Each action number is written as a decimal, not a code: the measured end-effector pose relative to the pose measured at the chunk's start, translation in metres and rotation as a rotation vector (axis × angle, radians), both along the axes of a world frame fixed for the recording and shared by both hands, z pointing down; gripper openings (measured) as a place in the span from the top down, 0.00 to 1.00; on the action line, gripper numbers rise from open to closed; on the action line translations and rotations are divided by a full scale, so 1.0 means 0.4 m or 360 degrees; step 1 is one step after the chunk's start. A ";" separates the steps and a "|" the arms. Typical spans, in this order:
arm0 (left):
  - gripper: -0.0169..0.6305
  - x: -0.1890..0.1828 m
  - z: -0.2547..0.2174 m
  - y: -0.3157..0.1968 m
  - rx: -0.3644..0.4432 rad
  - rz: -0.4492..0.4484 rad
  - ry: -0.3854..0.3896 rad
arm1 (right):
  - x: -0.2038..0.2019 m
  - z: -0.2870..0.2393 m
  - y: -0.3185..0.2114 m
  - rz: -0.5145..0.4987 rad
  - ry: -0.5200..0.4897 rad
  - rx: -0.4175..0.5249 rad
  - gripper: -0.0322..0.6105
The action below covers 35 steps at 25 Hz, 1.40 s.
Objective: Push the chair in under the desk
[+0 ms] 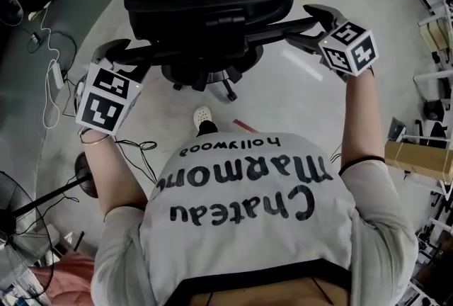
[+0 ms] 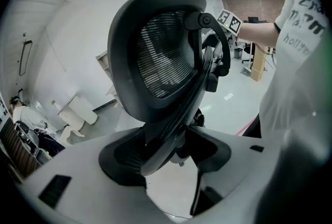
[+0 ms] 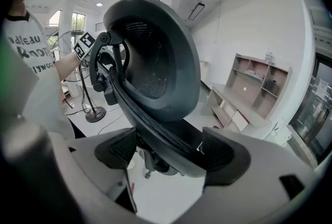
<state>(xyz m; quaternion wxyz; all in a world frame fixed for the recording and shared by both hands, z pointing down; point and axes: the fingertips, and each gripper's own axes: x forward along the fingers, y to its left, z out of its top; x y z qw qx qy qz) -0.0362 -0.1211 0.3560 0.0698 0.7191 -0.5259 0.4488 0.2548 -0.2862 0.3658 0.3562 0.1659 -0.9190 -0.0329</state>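
Pushing step in hand: both claws on the chair's back, no desk reached yet

The chair (image 1: pixel 212 21), a black office model on castors (image 1: pixel 230 94), stands out on the open grey floor (image 1: pixel 304 106) directly ahead of the person, its back turned toward them. Its mesh backrest (image 2: pixel 161 57) is taken at both side edges. The left claw (image 1: pixel 117 51) has the left rim running between its jaws. They stand fairly wide and appear to bear on the rim from both sides, so I read it as clamped on the backrest. The right claw (image 1: pixel 311 18) sits likewise on the opposite rim, jaws very wide, with the thick frame filling the gap from pad to pad. That too looks like a grip rather than a loose straddle. Both arms reach forward about equally.

Farther out, one shoe (image 1: pixel 203 115) shows just behind the chair's base, and a fan stand (image 1: pixel 42 202) is at the left. A pale desk with shelves (image 3: pixel 244 96) stands against the wall in the right gripper view. Whether that is the one meant I cannot tell.

By my judgement the task is in its travel phase, with the tuck-in not yet done. The next move calls for an even shove from both sides so the castors track straight. After that the seat needs lining up with the knee gap, with care for clearance at the desk's edge.
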 end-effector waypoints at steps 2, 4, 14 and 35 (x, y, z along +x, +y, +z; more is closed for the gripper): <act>0.59 -0.020 0.004 -0.027 -0.0064 0.0056 0.0005 | -0.025 -0.001 -0.026 0.0001 0.0010 -0.0007 0.34; 0.60 -0.049 0.011 -0.061 -0.0135 0.0126 0.0010 | -0.062 -0.003 -0.062 0.0002 0.0020 -0.0009 0.33; 0.61 -0.256 0.035 -0.222 -0.0138 0.0153 -0.0340 | -0.277 -0.013 -0.224 -0.0020 -0.0022 0.0052 0.33; 0.57 -0.710 0.000 -0.514 0.0207 0.0338 -0.0365 | -0.672 -0.038 -0.384 0.0171 -0.0109 0.0200 0.37</act>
